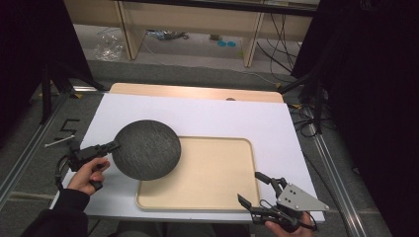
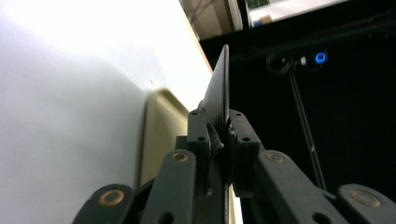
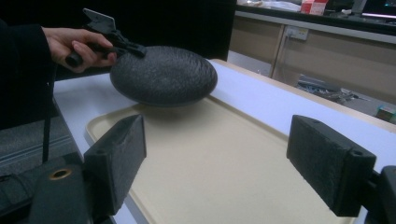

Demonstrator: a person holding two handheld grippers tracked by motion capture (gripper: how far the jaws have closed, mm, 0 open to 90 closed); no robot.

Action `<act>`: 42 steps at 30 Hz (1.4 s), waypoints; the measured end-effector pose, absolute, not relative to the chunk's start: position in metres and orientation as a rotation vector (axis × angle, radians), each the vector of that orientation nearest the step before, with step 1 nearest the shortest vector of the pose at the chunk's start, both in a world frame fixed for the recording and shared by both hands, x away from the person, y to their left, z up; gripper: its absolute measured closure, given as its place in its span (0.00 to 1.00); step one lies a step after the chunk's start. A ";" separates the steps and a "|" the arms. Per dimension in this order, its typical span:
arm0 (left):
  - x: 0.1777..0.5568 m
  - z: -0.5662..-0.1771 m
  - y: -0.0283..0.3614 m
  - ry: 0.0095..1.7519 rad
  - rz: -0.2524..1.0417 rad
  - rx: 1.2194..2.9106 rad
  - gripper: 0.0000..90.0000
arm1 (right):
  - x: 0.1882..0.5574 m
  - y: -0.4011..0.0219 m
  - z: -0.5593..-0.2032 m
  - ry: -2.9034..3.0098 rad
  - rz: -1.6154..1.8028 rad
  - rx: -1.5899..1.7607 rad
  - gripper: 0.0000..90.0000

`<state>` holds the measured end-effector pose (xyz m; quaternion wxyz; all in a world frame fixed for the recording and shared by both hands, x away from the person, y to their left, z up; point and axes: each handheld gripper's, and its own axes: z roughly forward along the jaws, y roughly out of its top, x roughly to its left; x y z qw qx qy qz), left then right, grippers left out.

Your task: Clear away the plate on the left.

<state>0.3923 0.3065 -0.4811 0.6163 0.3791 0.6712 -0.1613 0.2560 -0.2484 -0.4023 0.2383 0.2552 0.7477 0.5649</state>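
A round dark grey textured plate [image 1: 146,149] hangs tilted over the left corner of a beige tray [image 1: 212,173]. My left gripper [image 1: 112,146] is shut on the plate's left rim, and its own view shows the plate [image 2: 219,93] edge-on between the fingers [image 2: 198,135]. In the right gripper view the plate [image 3: 163,74] floats just above the tray [image 3: 210,158], held by the left gripper [image 3: 135,50]. My right gripper [image 1: 250,187] stands open at the tray's near right corner, its pads [image 3: 119,156] wide apart with nothing between them.
The tray lies on a white board [image 1: 222,116] over a wooden table [image 1: 197,92]. A small white stick [image 1: 59,142] lies on the floor mat to the left. Black stands and cables [image 1: 306,118] flank the table.
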 end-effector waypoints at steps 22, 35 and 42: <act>0.401 -0.487 0.228 1.560 -0.483 1.049 0.88 | 0.256 -0.247 -0.404 2.056 1.544 0.694 0.23; 0.398 -0.496 0.211 1.545 -0.444 1.038 0.89 | 0.257 -0.246 -0.404 2.057 1.563 0.682 0.23; 0.399 -0.499 0.202 1.570 -0.439 1.105 0.91 | 0.256 -0.247 -0.404 2.064 1.541 0.692 0.23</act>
